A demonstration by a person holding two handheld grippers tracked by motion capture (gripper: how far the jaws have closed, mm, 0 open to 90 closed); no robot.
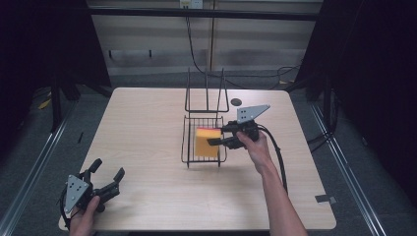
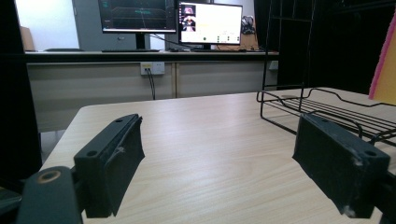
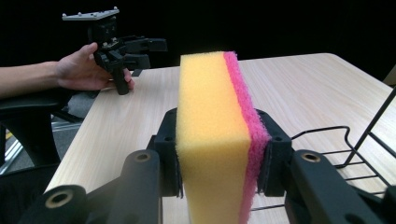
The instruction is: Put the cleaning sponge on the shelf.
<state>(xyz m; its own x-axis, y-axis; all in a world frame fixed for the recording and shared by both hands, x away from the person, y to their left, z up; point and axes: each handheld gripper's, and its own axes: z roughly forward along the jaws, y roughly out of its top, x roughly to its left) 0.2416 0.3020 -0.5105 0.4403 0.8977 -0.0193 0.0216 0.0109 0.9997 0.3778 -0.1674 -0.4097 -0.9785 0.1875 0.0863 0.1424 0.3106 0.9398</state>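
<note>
A yellow sponge with a pink scouring side (image 3: 212,140) stands on edge between the two black jaws of my right gripper (image 1: 217,137), which is shut on it. From above, the sponge (image 1: 206,144) hangs over the black wire rack (image 1: 188,147) at the table's middle. My left gripper (image 1: 109,176) rests near the front left corner of the table, jaws wide apart with nothing between them (image 2: 219,163). The right gripper view shows that left gripper (image 3: 144,49) far off, held in a hand.
The wire rack (image 2: 322,109) has a tall upright back frame (image 1: 206,93). A small dark disc (image 1: 236,102) lies on the table behind the rack. Monitors (image 2: 170,21) stand on a desk beyond the table. Bare wood stretches across the table's left half (image 1: 142,128).
</note>
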